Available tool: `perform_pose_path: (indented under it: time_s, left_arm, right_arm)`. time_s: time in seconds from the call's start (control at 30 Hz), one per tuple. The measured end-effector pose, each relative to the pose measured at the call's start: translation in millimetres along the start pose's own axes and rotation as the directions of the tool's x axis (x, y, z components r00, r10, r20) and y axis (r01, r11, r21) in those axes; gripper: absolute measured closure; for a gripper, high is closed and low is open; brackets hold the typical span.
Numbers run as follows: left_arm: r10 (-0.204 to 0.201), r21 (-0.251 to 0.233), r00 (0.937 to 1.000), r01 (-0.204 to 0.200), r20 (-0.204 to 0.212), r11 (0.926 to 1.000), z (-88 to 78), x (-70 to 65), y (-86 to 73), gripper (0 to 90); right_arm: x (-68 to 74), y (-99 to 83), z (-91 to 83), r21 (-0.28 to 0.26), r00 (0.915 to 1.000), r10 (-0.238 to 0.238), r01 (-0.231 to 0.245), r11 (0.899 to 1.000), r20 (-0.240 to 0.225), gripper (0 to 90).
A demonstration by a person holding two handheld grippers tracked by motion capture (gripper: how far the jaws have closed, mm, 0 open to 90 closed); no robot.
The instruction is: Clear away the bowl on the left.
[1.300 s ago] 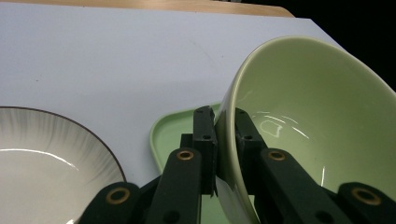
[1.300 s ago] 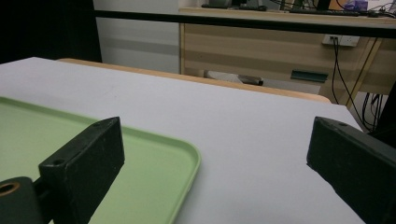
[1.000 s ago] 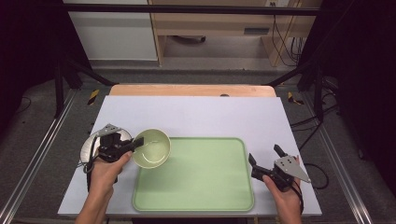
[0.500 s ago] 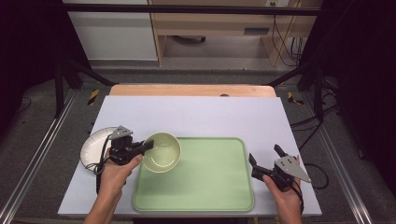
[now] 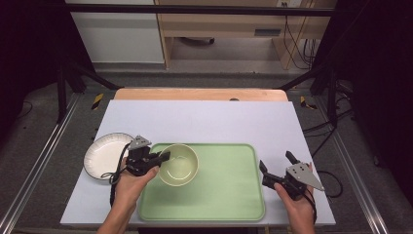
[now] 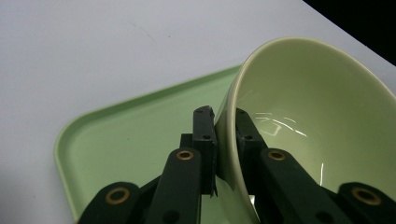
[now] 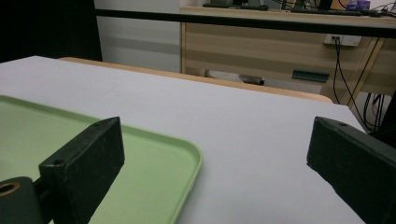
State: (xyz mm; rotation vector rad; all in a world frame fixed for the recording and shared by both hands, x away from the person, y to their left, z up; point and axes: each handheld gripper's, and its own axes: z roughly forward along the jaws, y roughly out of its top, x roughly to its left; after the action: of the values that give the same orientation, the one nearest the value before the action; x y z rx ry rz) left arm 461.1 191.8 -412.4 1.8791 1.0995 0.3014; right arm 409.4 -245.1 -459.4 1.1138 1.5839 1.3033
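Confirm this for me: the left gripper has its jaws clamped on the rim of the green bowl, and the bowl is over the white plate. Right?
Not quite. The left gripper does clamp the rim of the green bowl, one jaw inside and one outside, but the bowl is over the green tray, not the white plate, which lies beside the tray. The high view shows it.

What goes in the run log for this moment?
left gripper: shut on green bowl rim | bowl: over green tray | right gripper: open, idle

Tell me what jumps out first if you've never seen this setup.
The pale green bowl, pinched by its rim in the left tongs over the left end of the green tray. Left of the tray lies a white plate; the right tongs gape open at the tray's right edge.
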Motion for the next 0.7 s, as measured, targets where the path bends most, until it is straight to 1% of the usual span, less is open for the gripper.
perform_pose_path:
  time_s: [0.27,0.7]
  left_arm:
    - [0.007,0.015,0.9999,-0.007,0.013,0.9999,9.6,-6.4,-4.5,82.6]
    - [0.021,0.034,0.9995,-0.022,0.025,0.9992,18.6,-13.5,-7.9,82.6]
  right_arm:
    - [-0.3,0.2,-0.2,-0.002,1.0,0.0,0.0,1.0,0.002,4.4]
    - [-0.2,-0.4,1.3,0.0,1.0,-0.002,0.002,1.0,-0.002,4.4]
